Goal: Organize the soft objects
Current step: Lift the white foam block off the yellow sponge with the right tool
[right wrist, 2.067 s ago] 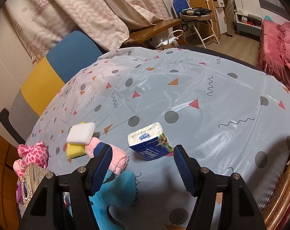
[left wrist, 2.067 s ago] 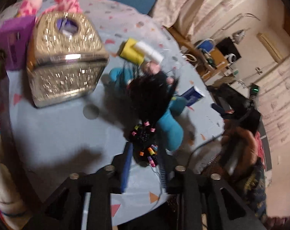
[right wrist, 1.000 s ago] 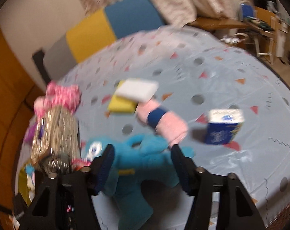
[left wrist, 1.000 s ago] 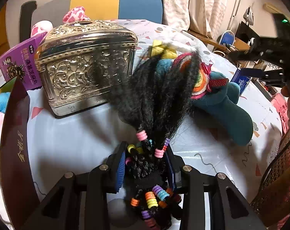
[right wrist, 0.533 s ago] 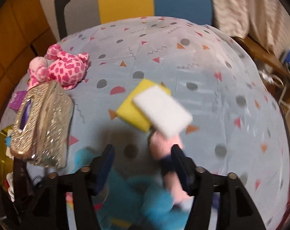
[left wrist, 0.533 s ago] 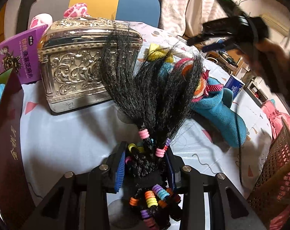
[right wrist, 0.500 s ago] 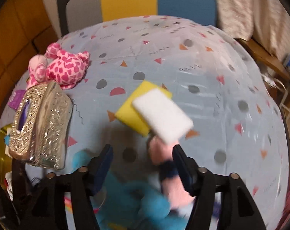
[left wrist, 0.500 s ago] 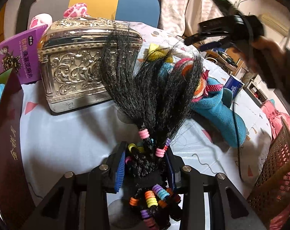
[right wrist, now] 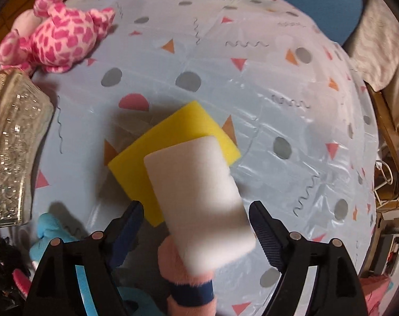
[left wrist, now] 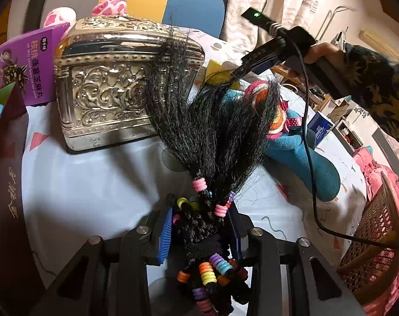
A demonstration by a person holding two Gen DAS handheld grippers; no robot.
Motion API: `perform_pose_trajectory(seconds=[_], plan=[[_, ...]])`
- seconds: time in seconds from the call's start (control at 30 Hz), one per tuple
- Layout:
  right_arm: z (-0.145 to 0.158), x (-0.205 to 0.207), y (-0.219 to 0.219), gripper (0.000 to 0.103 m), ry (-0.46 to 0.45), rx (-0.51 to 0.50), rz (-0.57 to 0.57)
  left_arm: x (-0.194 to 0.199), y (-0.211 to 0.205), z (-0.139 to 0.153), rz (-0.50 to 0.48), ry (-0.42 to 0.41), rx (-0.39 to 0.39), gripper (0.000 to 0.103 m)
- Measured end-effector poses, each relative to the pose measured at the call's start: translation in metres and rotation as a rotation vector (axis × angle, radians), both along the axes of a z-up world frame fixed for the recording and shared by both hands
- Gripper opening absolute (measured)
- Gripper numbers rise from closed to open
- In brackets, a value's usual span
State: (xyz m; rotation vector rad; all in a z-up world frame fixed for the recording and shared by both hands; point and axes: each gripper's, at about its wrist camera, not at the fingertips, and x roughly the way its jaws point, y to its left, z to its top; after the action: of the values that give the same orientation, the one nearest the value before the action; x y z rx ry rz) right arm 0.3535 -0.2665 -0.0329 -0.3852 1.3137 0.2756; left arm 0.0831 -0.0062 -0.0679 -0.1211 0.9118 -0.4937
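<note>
My left gripper (left wrist: 199,226) is shut on a black hair piece (left wrist: 212,137) with coloured beads. Its loose strands fan out over a teal plush toy (left wrist: 305,158) with a rainbow mane. My right gripper (right wrist: 196,226) points down over a white sponge (right wrist: 199,210). The white sponge rests on a yellow sponge (right wrist: 178,142) and a pink fuzzy roll (right wrist: 183,276) with a blue band. The right jaws are opening; the white sponge lies between them and the pads stand clear of it. In the left wrist view a sleeved hand holds the right gripper (left wrist: 239,69) beyond the hair.
An ornate silver box (left wrist: 107,79) stands behind the hair, with a purple box (left wrist: 28,60) to its left. A pink spotted plush (right wrist: 57,34) lies at the far left of the patterned tablecloth (right wrist: 252,79). A blue tissue pack (left wrist: 319,127) and a wicker basket (left wrist: 370,250) are on the right.
The right gripper has swung from over the teal plush to above the two sponges, rolling as it went, and its jaws have widened. The left gripper keeps its hold on the hair.
</note>
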Motion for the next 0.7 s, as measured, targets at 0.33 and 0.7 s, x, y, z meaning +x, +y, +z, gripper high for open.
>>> perform_pose_trajectory(seconds=[0.33,0.7], plan=[[0.024,-0.034,-0.007,0.053,-0.129,0.072,-0.067,-0.006,0.000,0.004,-0.007,-0.015,0.018,0.037],[0.082,-0.145,-0.010,0.053,-0.174,0.181,-0.096,-0.010,-0.006,0.004,-0.005,-0.030,0.033,0.036]])
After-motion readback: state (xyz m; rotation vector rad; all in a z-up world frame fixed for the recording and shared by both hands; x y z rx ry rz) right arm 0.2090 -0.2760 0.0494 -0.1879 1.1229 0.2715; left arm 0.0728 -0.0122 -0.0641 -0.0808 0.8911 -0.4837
